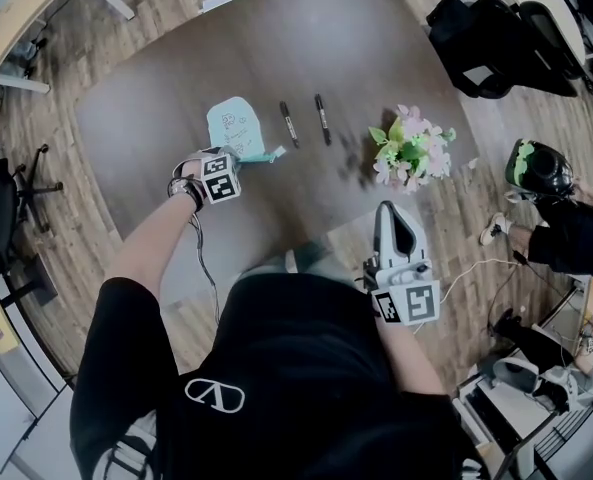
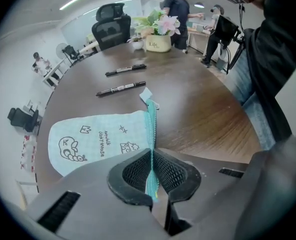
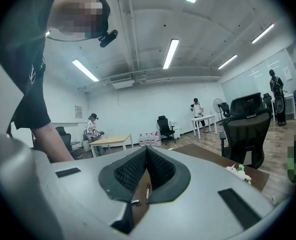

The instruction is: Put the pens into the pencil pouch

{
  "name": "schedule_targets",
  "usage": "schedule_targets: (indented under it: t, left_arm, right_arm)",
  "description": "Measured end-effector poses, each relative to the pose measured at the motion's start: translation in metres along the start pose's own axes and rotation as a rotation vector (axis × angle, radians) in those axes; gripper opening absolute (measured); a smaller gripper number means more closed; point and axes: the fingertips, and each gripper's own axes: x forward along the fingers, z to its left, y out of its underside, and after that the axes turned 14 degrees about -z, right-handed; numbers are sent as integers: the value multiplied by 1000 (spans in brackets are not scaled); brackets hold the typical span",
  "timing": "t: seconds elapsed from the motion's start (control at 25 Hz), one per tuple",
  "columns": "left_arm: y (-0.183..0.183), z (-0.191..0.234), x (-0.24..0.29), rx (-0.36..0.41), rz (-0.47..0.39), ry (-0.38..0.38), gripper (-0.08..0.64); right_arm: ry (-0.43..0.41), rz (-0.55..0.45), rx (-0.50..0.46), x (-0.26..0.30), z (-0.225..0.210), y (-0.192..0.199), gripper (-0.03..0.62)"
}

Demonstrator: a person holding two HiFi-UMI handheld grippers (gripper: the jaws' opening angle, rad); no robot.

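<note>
Dark brown oval table. Flower pot stands at its far side. Mint pencil pouch lies flat on the table, printed side up. Only the left gripper view shows the grip: left gripper is clamped on the pouch's teal zipper edge. Right gripper is by the near table edge, and its own view shows the jaws together and empty. Two black pens lie side by side on the table, just beyond the pouch mouth.

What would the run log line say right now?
left tongs: shut on pouch | right tongs: shut, empty | pens: both on table
</note>
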Motion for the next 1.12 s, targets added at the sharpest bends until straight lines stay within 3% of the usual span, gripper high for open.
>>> schedule_targets:
  t: [0.2,0.4,0.64,0.84,1.0,1.12]
  left_arm:
    - [-15,9,-20,-141,-69,-2,14]
    - [-48,28,-59,-320,-207,-46,14]
    - [-94,46,-117,-662,-477,-78,14]
    - [-125,57,-167,-978,-759,-130,12]
    - [-154,50,-217,-1119,-956,-206,12]
    - [-172,39,-241,-1179,-1062,-259,12]
  right_arm:
    - [-4,-18,8,2,0,-3,-2]
    - [-8,-47,18,7,0,-12,-2]
    - [-14,-81,27,10,0,-25,-2]
    - [-13,-103,37,12,-7,-32,-2]
    - [-14,-114,33,15,-10,-39,-2]
    - [-17,-124,33,18,-12,-42,-2]
